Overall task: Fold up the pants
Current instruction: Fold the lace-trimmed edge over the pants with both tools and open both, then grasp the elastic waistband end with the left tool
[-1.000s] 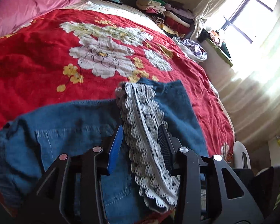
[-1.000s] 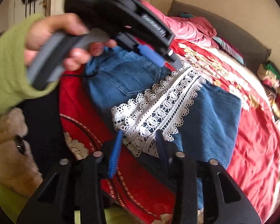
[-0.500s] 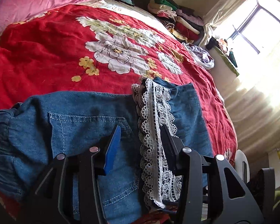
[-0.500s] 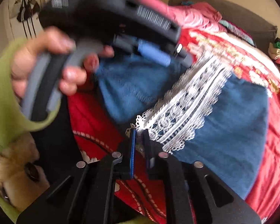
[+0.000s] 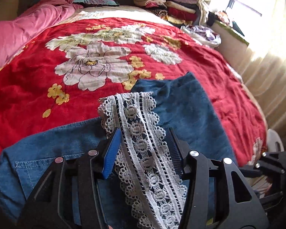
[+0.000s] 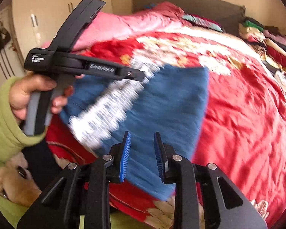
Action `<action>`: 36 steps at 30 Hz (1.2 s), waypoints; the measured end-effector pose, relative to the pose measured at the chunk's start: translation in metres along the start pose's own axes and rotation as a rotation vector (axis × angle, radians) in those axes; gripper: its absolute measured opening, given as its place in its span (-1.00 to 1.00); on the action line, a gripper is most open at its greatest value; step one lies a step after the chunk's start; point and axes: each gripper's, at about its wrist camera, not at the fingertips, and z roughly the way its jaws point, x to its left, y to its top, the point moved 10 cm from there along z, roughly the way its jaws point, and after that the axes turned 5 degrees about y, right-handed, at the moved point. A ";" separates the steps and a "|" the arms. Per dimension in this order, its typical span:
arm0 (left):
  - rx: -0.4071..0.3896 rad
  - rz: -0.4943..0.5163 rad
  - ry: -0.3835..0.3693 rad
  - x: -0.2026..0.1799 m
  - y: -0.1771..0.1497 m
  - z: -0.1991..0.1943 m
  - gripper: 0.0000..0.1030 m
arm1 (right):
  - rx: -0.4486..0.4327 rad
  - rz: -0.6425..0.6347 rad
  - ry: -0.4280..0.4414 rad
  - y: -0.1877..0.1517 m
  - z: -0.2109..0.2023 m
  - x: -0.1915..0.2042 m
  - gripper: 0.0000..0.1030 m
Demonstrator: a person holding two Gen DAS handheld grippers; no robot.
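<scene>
The blue denim pants lie folded on the red floral bedspread, with a white lace cuff lying across the top. My left gripper is open just above the lace cuff, a finger on each side of it. In the right wrist view the pants and lace are blurred. My right gripper is open and empty above the near edge of the denim. The left gripper shows there too, held in a hand with a green sleeve.
A pink duvet lies at the head of the bed. Stacks of folded clothes stand at the far right corner, with a bundle beside them. A curtained window is on the right. A wardrobe stands at the left.
My right gripper was shut at the lace cuff's near end half a second ago; it has opened, let go and shifted right over the denim. My left gripper stays open over the lace.
</scene>
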 end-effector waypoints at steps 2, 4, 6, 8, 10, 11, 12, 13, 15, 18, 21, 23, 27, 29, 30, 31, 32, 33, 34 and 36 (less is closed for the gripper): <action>0.001 0.021 0.029 0.003 -0.005 0.005 -0.18 | 0.072 -0.018 -0.073 -0.019 0.007 -0.012 -0.22; 0.010 0.026 0.066 0.009 -0.007 0.009 0.10 | 0.102 -0.011 -0.092 -0.033 0.011 -0.018 -0.19; 0.026 -0.022 0.035 0.016 -0.011 0.016 0.12 | 0.081 0.029 -0.071 -0.040 0.013 -0.023 -0.19; 0.022 -0.039 0.027 0.018 -0.012 0.017 0.12 | 0.076 0.026 -0.078 -0.041 0.014 -0.025 -0.18; 0.014 -0.030 0.034 0.015 -0.012 0.015 0.12 | 0.075 0.030 -0.081 -0.040 0.017 -0.027 -0.18; 0.005 -0.036 0.027 0.016 -0.012 0.013 0.12 | 0.074 0.033 -0.078 -0.039 0.019 -0.029 -0.17; 0.002 -0.051 0.017 0.016 -0.013 0.011 0.12 | 0.074 0.038 -0.074 -0.038 0.019 -0.030 -0.17; 0.000 -0.070 0.007 0.017 -0.013 0.007 0.12 | 0.068 0.042 -0.071 -0.036 0.017 -0.030 -0.17; -0.010 -0.082 -0.007 0.016 -0.011 -0.001 0.12 | 0.037 0.047 -0.059 -0.028 0.010 -0.029 -0.12; -0.030 -0.086 -0.016 0.016 -0.010 -0.016 0.12 | -0.025 0.059 -0.045 -0.015 -0.003 -0.029 0.02; -0.048 -0.100 -0.009 0.022 -0.010 -0.029 0.17 | -0.056 0.082 -0.035 -0.006 -0.011 -0.030 0.12; -0.055 -0.114 -0.005 0.027 -0.010 -0.037 0.20 | -0.067 0.096 -0.032 -0.003 -0.014 -0.031 0.22; -0.073 -0.126 0.011 0.036 -0.012 -0.053 0.33 | -0.080 0.112 -0.033 0.003 -0.017 -0.032 0.33; -0.083 -0.130 0.020 0.040 -0.012 -0.061 0.39 | -0.084 0.109 -0.047 0.005 -0.018 -0.032 0.49; -0.086 -0.135 0.025 0.043 -0.013 -0.064 0.43 | -0.087 0.107 -0.047 0.007 -0.018 -0.031 0.52; -0.089 -0.138 0.029 0.046 -0.013 -0.067 0.46 | -0.090 0.106 -0.046 0.009 -0.018 -0.029 0.53; -0.094 -0.142 0.035 0.049 -0.014 -0.072 0.47 | -0.092 0.106 -0.048 0.011 -0.018 -0.029 0.56; -0.098 -0.146 0.043 0.052 -0.015 -0.076 0.52 | -0.095 0.103 -0.047 0.013 -0.018 -0.027 0.60; -0.105 -0.150 0.048 0.054 -0.016 -0.080 0.56 | -0.098 0.100 -0.046 0.016 -0.018 -0.026 0.63; -0.113 -0.150 0.058 0.057 -0.018 -0.087 0.61 | -0.104 0.092 -0.047 0.021 -0.019 -0.023 0.63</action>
